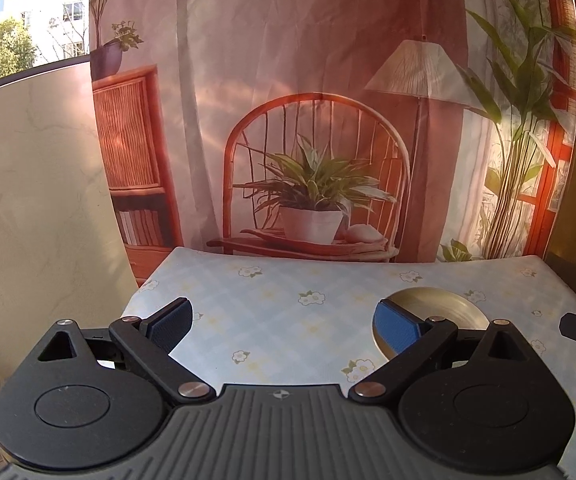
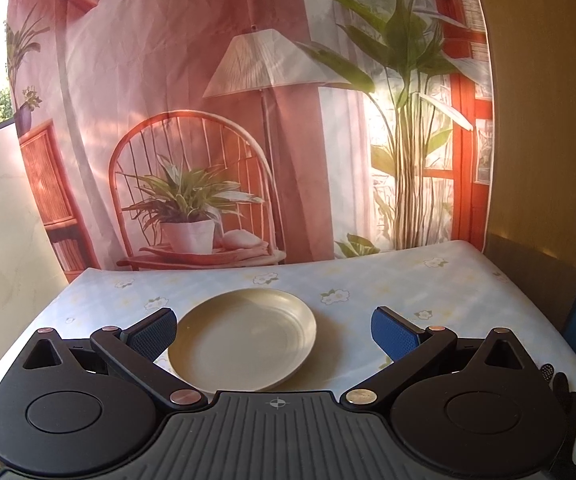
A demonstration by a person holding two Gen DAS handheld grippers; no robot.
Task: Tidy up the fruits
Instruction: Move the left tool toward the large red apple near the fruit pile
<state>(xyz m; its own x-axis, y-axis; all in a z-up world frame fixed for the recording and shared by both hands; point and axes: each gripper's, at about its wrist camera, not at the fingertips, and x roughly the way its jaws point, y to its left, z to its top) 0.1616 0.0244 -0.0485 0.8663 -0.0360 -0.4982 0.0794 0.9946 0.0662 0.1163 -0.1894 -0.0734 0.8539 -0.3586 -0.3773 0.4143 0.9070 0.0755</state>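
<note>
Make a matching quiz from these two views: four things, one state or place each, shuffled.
Things:
1. plate
2. left tool
3. tablecloth
4. printed backdrop

States or places:
A. hangs behind the table
B. empty, no fruit on it
C. open, holding nothing
D. pale check with white flowers

Pairs: 1-B, 2-C, 3-D, 4-A

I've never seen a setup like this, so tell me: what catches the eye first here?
An empty cream plate sits on the floral tablecloth, ahead of the open right gripper. Behind hangs a printed backdrop of a potted plant on a chair. The left gripper is open too.
</note>
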